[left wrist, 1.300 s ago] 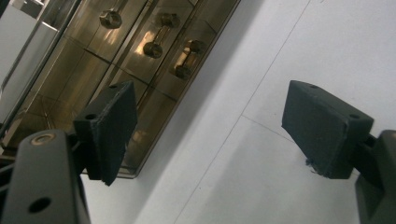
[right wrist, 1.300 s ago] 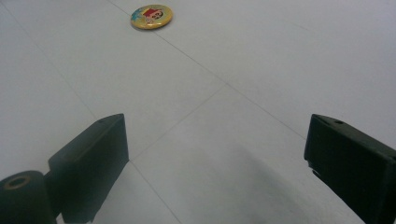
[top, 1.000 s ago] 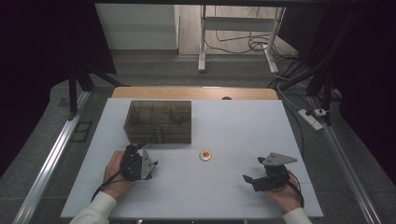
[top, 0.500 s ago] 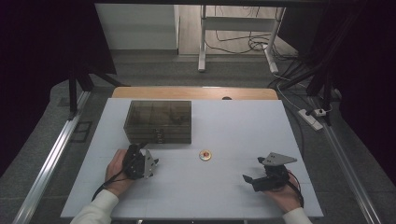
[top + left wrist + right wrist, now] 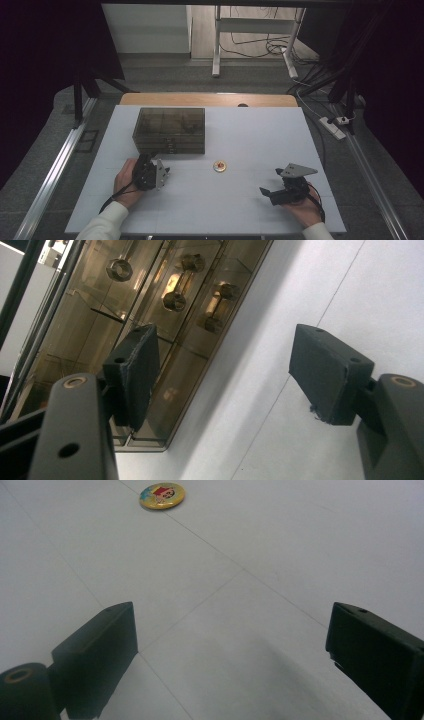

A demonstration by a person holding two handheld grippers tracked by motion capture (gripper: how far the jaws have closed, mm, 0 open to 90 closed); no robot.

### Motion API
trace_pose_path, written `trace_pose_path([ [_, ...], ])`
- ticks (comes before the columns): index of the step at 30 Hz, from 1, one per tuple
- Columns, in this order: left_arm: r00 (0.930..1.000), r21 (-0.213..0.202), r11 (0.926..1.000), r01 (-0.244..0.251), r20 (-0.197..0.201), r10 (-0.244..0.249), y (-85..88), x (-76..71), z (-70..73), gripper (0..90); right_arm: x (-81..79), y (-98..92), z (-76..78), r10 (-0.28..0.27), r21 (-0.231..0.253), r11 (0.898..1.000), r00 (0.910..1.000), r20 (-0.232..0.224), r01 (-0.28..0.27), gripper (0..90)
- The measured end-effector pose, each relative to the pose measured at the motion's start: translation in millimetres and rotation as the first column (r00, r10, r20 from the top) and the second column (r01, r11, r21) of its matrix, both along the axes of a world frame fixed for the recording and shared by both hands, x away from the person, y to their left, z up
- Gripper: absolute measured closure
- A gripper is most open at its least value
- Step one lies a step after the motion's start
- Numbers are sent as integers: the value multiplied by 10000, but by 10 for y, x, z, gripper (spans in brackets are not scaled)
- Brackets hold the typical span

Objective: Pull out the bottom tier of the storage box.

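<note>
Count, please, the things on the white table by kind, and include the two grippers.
Smoky transparent drawer box: 1
Round yellow badge: 1
Grippers: 2, the left gripper and the right gripper
Total: 4

Smoky translucent drawer box [image 5: 171,129] sits on the far-left part of the white table, low and rectangular, long side across, its front rows of small drawers all pushed in. In the left gripper view its tinted front [image 5: 150,325] shows round knob handles and dim hardware inside the compartments. Small round badge [image 5: 219,166], yellow rim with red and blue picture, lies flat near table centre, just right of the box's front corner, apart from it.
</note>
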State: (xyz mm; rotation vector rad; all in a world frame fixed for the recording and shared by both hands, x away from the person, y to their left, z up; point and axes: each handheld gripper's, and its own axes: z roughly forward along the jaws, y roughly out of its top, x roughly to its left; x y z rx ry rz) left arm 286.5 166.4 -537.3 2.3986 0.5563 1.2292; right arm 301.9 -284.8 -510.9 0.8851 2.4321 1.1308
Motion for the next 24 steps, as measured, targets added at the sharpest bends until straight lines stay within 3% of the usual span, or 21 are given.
trace_pose_path([
  [3,10000,79,10000,-8,53,7,-8,7,-10,299,-1,1,1,8,-12,10000,10000,-10,-8,65],
  [4,10000,301,9995,-12,48,11,-7,8,-3,303,-3,1,2,-10,19,10000,10000,2,10,65],
  [24,9988,925,9957,54,485,-99,-68,64,-69,350,-4,1,5,8,10,10000,10000,33,-8,65],
])
